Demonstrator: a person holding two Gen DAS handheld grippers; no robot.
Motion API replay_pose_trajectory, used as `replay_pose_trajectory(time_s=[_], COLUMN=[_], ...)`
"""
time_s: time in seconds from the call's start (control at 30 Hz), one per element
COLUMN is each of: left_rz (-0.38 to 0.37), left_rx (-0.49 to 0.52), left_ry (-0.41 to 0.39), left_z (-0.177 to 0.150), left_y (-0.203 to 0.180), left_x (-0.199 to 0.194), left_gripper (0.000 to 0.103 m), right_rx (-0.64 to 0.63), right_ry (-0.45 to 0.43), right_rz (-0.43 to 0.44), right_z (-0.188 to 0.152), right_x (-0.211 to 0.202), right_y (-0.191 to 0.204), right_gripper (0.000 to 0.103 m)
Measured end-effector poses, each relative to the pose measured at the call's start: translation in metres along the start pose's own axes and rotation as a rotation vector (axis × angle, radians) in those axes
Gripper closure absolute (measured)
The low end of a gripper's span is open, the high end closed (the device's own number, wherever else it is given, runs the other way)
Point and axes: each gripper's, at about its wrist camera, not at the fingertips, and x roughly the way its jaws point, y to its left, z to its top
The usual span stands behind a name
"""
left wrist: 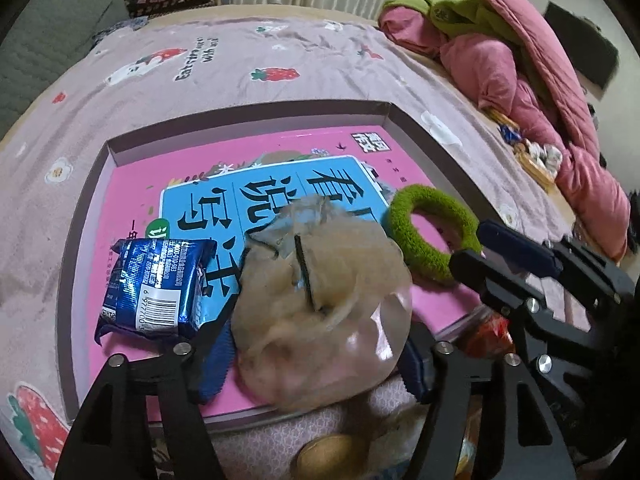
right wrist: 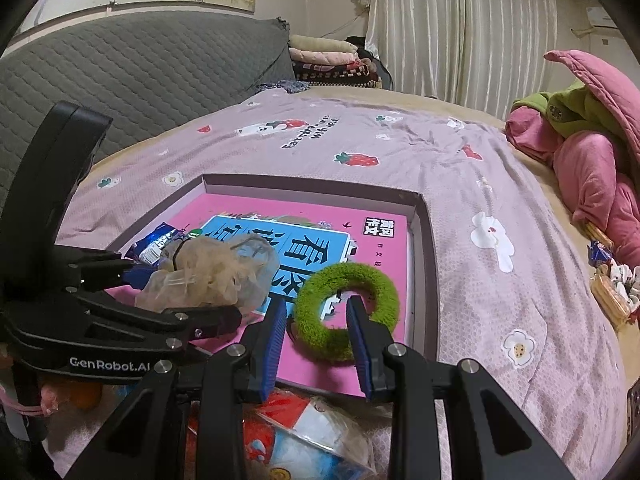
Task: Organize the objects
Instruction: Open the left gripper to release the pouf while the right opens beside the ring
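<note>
**Bag and ring over the book in the box lid**

Landmark throughout: pink book, lying flat inside shallow box lid on lilac strawberry-print bedspread.

On the book's blue title panel, toward its near edge: clear plastic bag of pale fluffy fibre, a dark hair tie around its neck; bag resting on the cover. Left gripper straddling the bag's near end, blue pads spread wide on either side; jaws apart, no pad visibly pressing the plastic.

Left of the bag, also on the book: blue foil snack packet, barcode face up, touching or just beside the bag.

On the book's right side, beside the bag: fuzzy green ring, lying flat on the pink cover. Right gripper at the ring's near arc, one pad outside the rim and one inside the hole; jaws narrowed around that arc; whether pads actually squeeze the fuzz, cannot tell.

Nearer than the book, outside the lid's near wall: red-and-white printed packet, partly hidden under the right gripper.

Far beyond the book's right side: heaped pink quilt with green cloth on top; behind the book, grey quilted headboard and folded blankets.
</note>
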Motion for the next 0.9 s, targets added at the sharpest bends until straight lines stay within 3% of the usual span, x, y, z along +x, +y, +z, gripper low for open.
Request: replay_pose_trajectory(time_s=[0.43, 0.9], left_rz=[-0.011, 0.005], left_rx=[0.016, 0.018], left_ry=[-0.061, -0.147], left_z=[0.000, -0.003], left_y=[0.002, 0.004], left_x=[-0.022, -0.049], left_gripper=[0.028, 0.027], right_rx=[0.010, -0.012], right_ry=[-0.008, -0.033], right_rz=[0.007, 0.015], right_z=[-0.001, 0.000], right_x=[-0.005, -0.014], right_y=[-0.002, 0.002], right_gripper=[0.070, 0.062])
